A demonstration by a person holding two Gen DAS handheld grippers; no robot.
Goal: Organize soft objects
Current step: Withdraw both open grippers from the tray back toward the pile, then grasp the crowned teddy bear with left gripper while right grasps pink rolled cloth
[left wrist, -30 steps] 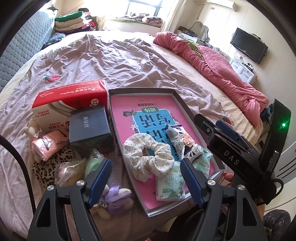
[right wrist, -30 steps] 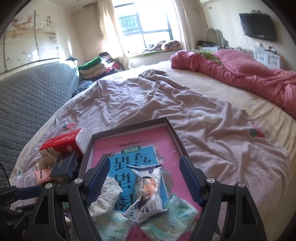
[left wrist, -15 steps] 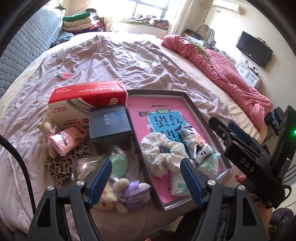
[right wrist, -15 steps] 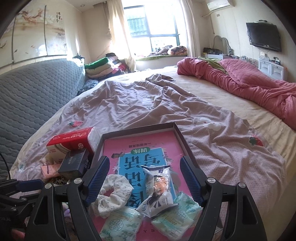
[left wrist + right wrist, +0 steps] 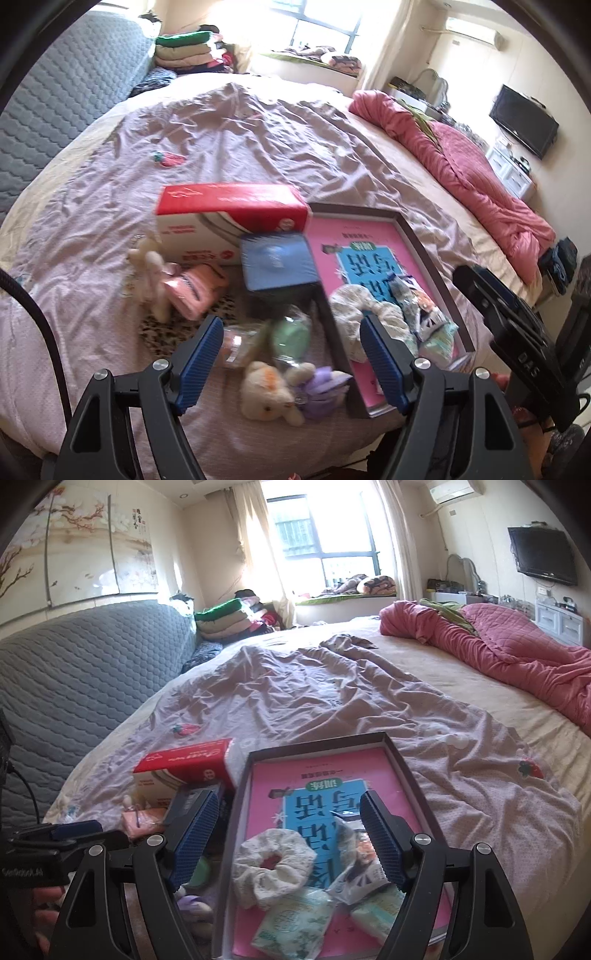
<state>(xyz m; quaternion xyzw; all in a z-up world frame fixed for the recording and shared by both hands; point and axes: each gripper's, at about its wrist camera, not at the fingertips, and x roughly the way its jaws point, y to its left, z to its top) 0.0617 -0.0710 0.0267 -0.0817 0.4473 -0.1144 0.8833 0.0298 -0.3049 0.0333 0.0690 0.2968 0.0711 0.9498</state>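
Left gripper (image 5: 291, 354) spread wide, empty, above cream plush bunny (image 5: 267, 395) on bed beside brown-rimmed tray (image 5: 424, 251); shifted left since earlier. Right gripper (image 5: 288, 840) spread, over floral scrunchie (image 5: 273, 866) in tray.

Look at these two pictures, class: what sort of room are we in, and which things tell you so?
Most likely a home bedroom. A large bed with a rumpled mauve sheet fills the view, a pink quilt lies bunched along its far side, and a television hangs on the wall above white drawers.
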